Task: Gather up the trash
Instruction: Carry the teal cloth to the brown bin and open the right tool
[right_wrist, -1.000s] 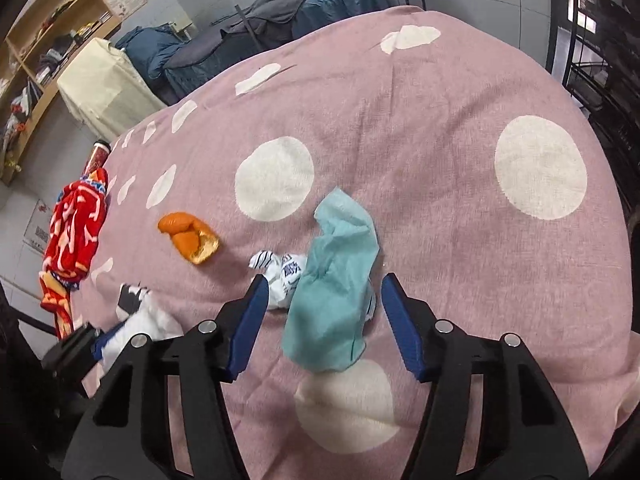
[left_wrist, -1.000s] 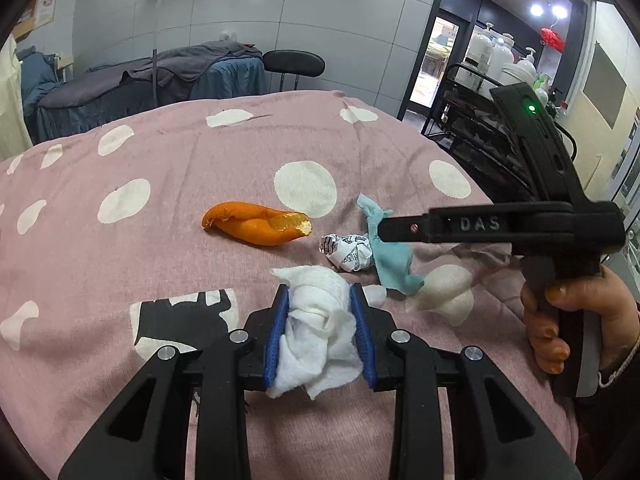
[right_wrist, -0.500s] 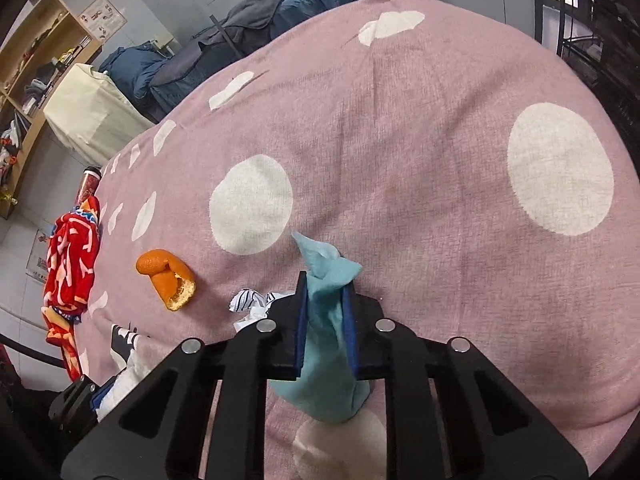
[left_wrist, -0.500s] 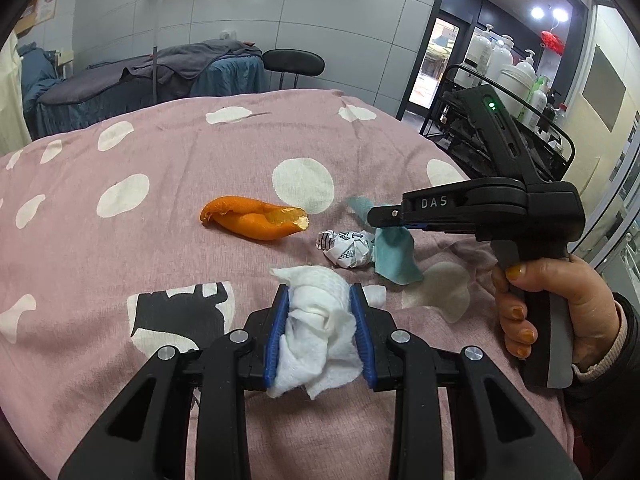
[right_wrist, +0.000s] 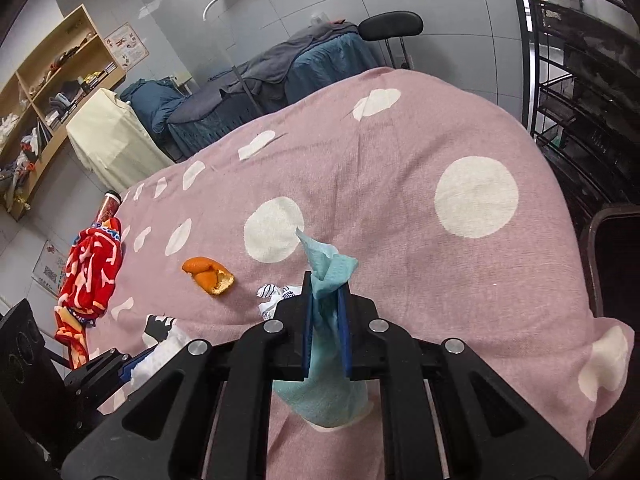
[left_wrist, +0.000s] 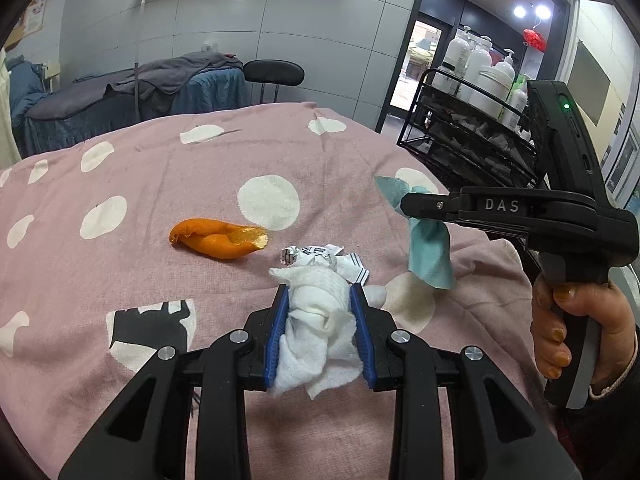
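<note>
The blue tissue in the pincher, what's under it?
Below the hanging blue tissue is only the pink spotted blanket, with a white dot. The right gripper hides its pinched middle.

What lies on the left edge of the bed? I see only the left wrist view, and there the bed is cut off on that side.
Observer: A red patterned cloth hangs over that edge, with a red can just behind it.
Operator: Is there furniture behind it?
Observer: Yes, a wooden shelf full of small things stands against the wall.
Operator: Does the teal tissue hang free below the right gripper?
Observer: Yes. Its lower part hangs loose under the pads, and its tip sticks up above them.
</note>
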Demonstrator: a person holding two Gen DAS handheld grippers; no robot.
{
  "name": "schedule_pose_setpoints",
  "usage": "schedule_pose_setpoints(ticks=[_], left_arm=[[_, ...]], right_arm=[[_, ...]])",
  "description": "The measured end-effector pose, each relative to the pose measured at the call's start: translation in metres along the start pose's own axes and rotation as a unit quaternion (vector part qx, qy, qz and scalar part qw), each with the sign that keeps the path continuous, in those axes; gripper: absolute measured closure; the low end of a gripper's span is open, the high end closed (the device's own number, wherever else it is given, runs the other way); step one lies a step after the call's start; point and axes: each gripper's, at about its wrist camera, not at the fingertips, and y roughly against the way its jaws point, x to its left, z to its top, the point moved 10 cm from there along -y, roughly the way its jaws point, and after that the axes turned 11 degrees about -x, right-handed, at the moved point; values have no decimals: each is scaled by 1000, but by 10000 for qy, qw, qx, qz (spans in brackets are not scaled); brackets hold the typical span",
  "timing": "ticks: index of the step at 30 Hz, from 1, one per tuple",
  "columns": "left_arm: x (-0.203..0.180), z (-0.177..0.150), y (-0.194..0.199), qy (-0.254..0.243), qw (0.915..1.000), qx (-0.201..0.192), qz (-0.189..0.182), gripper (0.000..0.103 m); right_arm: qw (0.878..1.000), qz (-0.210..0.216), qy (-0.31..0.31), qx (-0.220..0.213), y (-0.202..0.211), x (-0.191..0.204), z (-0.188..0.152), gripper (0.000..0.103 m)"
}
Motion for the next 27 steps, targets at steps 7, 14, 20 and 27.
schedule_pose_setpoints(ticks=[7,14,20,27], left_arm=[[-33,7,-3,-202,9994,-53,-291,72],[-72,10,-12,-389,9973,-28,-629,72],[-107,10,-19,-589,9939,16,-932,72],[-142,14,-27,-772,9893,29,-1238,72]], right_arm=[[9989,-117,-105,-442,52,-25,13,91],[9956,-497,-246,-749,98,-67,13,91],[9908,-906,-464,-892,128,-110,5,91],[9801,-1526,-628,-1106,165,-163,-2,91]])
